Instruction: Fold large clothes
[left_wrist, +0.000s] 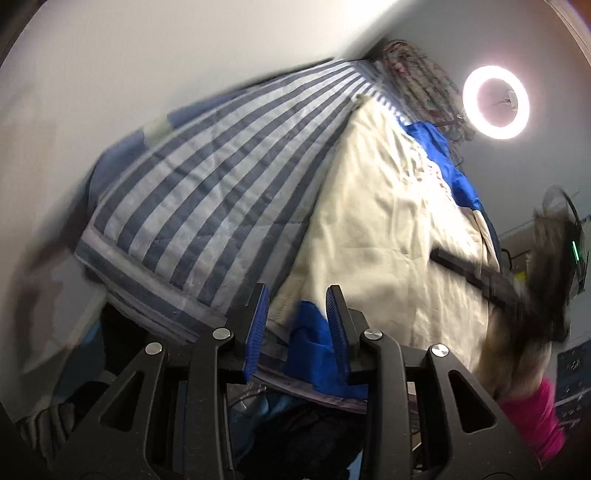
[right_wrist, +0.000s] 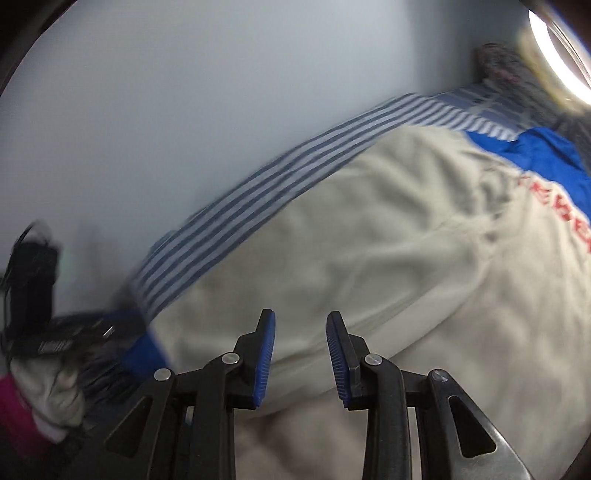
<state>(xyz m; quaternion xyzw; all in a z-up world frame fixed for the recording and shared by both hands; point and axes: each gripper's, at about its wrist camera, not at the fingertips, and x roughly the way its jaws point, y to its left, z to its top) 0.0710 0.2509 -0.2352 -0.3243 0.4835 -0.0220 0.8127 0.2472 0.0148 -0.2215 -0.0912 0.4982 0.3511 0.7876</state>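
A large cream garment (left_wrist: 388, 221) with blue panels and red lettering lies spread on a blue-and-white striped cover (left_wrist: 221, 192). It also shows in the right wrist view (right_wrist: 369, 240), on the same striped cover (right_wrist: 258, 192). My left gripper (left_wrist: 297, 295) is open at the garment's near edge, with a blue part of the garment (left_wrist: 314, 350) between its jaws. My right gripper (right_wrist: 301, 319) is open and empty, just above the cream fabric. The right gripper shows blurred in the left wrist view (left_wrist: 480, 277). The left gripper shows blurred in the right wrist view (right_wrist: 74, 339).
A lit ring light (left_wrist: 496, 102) stands at the far end, next to a patterned bundle of cloth (left_wrist: 417, 74). A plain pale wall (right_wrist: 184, 110) runs behind the bed. A pink sleeve (left_wrist: 535, 417) shows at the right. Dark items (left_wrist: 295, 435) lie below the bed edge.
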